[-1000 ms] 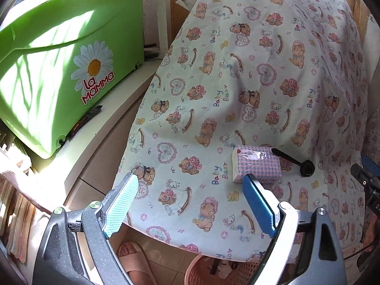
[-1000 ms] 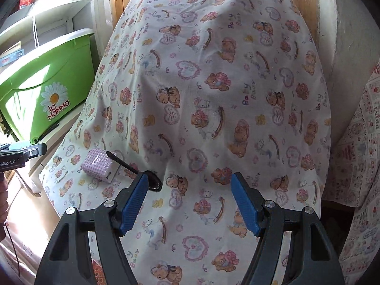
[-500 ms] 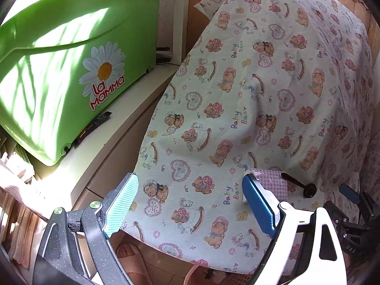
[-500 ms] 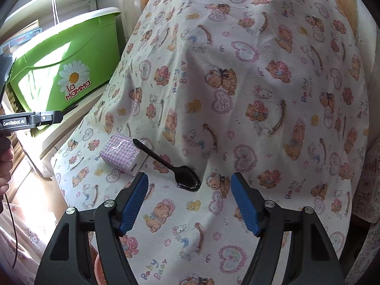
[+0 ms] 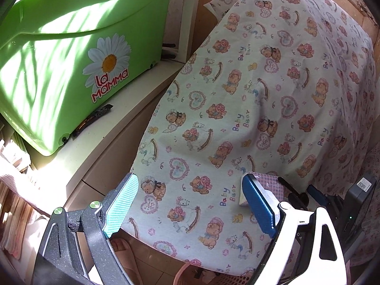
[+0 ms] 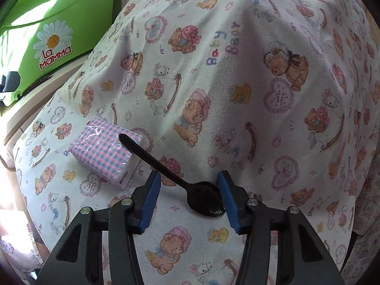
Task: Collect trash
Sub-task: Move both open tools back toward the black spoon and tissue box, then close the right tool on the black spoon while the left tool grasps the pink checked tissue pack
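Right wrist view, left to right: green bin (image 6: 59, 23) at the edge; checked tissue pack (image 6: 104, 152) on the bear-print cloth (image 6: 261, 95); black spoon (image 6: 180, 178), handle resting on the pack, bowl between the right gripper (image 6: 188, 198) pads, jaws just closing, right pad at the bowl's rim, not clamped. Left wrist view: left gripper (image 5: 187, 204) gaping wide over cloth, empty.

The right hand-held gripper (image 6: 188, 196) hangs low over the teddy-bear cloth (image 6: 261, 95), its jaws just having been closing, with the bowl of a black plastic spoon (image 6: 204, 199) between the blue pads, not yet clamped. The spoon's handle leans on a pink checked tissue pack (image 6: 104, 152). A green bin (image 6: 61, 16) stands at upper left.
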